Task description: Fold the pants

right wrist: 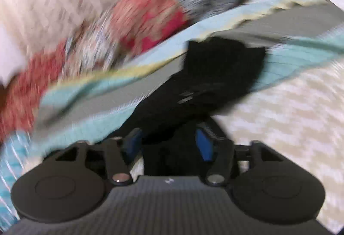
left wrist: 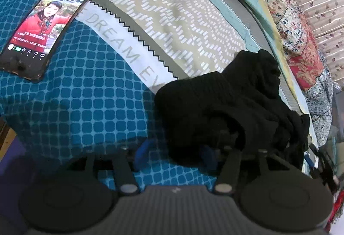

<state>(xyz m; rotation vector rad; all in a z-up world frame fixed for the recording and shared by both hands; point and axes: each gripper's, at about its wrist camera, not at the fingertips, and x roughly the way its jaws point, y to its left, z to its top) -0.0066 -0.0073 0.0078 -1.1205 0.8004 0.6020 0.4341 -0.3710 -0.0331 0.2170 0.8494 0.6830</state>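
The black pants [left wrist: 232,103] lie bunched on the bedspread at the right of the left wrist view. My left gripper [left wrist: 176,153] stands wide, with one blue pad [left wrist: 144,149] on the bedspread and the other under the near edge of the cloth. In the blurred right wrist view the black pants [right wrist: 215,80] stretch away from my right gripper [right wrist: 169,142]. Its blue pads [right wrist: 203,144] stand apart with cloth between them; whether they press it I cannot tell.
A phone [left wrist: 43,30] with a lit screen lies on the blue checked bedspread [left wrist: 86,95] at the left. A beige patterned sheet [left wrist: 172,19] lies beyond it. A floral quilt [left wrist: 296,30] and a curtain bound the far right.
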